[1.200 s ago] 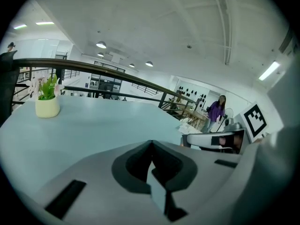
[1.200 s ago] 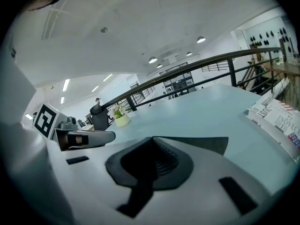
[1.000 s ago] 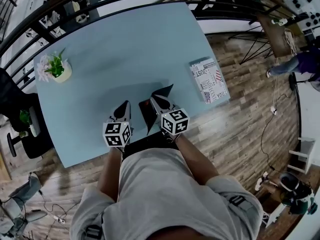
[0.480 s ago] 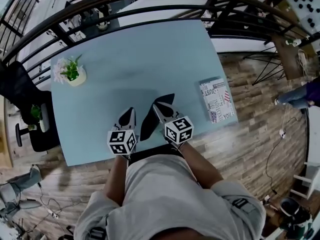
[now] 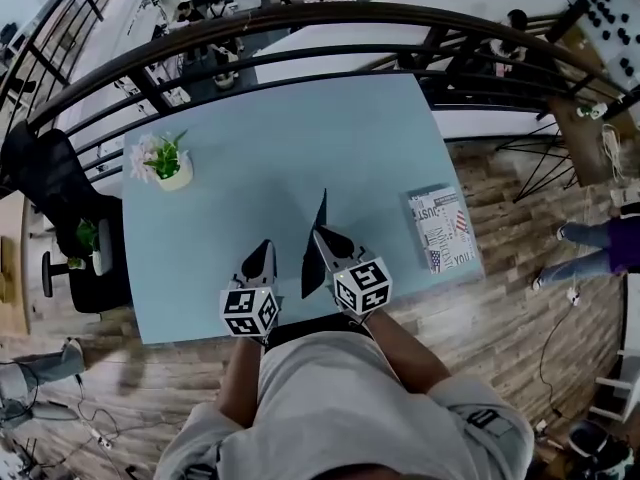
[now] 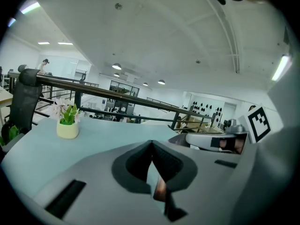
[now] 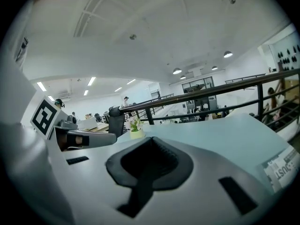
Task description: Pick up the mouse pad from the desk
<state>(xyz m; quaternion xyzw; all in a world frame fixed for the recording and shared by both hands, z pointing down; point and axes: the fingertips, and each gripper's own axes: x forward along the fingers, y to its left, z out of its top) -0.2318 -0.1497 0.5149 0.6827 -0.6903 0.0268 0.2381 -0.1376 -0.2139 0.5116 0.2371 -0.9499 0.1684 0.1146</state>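
The black mouse pad (image 5: 314, 256) hangs clear of the light blue desk (image 5: 260, 138), standing almost on edge in the head view. My right gripper (image 5: 319, 234) is shut on its near corner. In the right gripper view the pad shows as a dark strip (image 7: 135, 197) running down from the closed jaw tips (image 7: 151, 142). My left gripper (image 5: 264, 249) hovers just to the left of the pad, apart from it. Its jaws (image 6: 152, 145) meet at the tips with nothing held between them.
A small potted flower (image 5: 168, 164) stands at the desk's far left. A printed magazine (image 5: 444, 230) lies at the right edge. A dark railing (image 5: 300, 23) runs behind the desk and a black chair (image 5: 55, 193) stands to the left. Wooden floor lies to the right.
Both grippers have risen from the desk. The mouse pad came up with the right gripper and swung from lying nearly flat to standing on edge.
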